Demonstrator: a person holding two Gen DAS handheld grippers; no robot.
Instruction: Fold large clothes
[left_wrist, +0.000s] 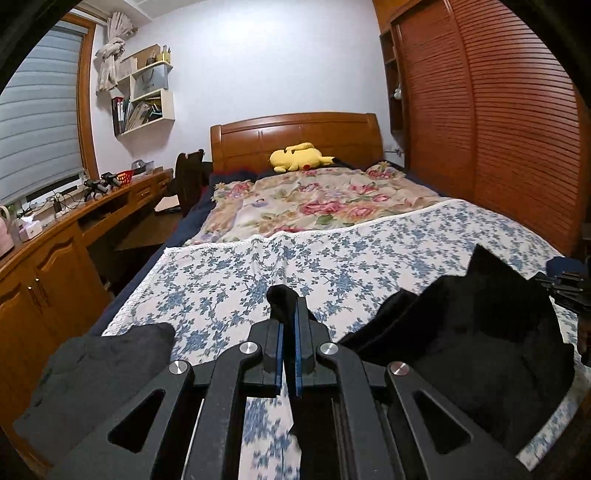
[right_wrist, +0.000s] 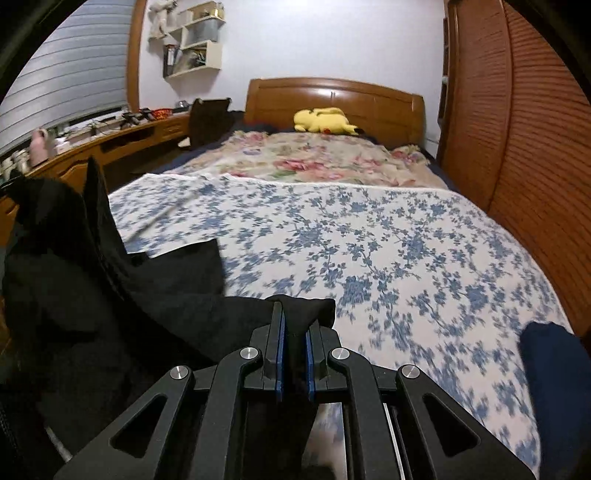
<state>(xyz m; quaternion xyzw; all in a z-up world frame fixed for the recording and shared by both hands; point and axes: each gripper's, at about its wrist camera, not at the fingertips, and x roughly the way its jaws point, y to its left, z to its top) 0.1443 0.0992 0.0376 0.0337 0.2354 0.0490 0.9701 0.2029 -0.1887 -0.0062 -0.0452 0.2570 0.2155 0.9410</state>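
Observation:
A large black garment (left_wrist: 476, 332) hangs in folds above the bed, stretched between both grippers. My left gripper (left_wrist: 290, 314) is shut on a bunched black edge of it that sticks out past the fingertips. In the right wrist view the garment (right_wrist: 110, 295) drapes to the left, and my right gripper (right_wrist: 293, 317) is shut on another black fold. The right gripper's body shows at the right edge of the left wrist view (left_wrist: 569, 291).
The bed has a blue-flowered white sheet (right_wrist: 369, 236) and a pink-flowered blanket (left_wrist: 314, 199) with a yellow plush toy (left_wrist: 299, 157) by the headboard. A dark grey garment (left_wrist: 96, 373) lies front left, a navy cloth (right_wrist: 554, 380) front right. Wooden desk (left_wrist: 55, 236) left, louvred wardrobe (left_wrist: 498, 129) right.

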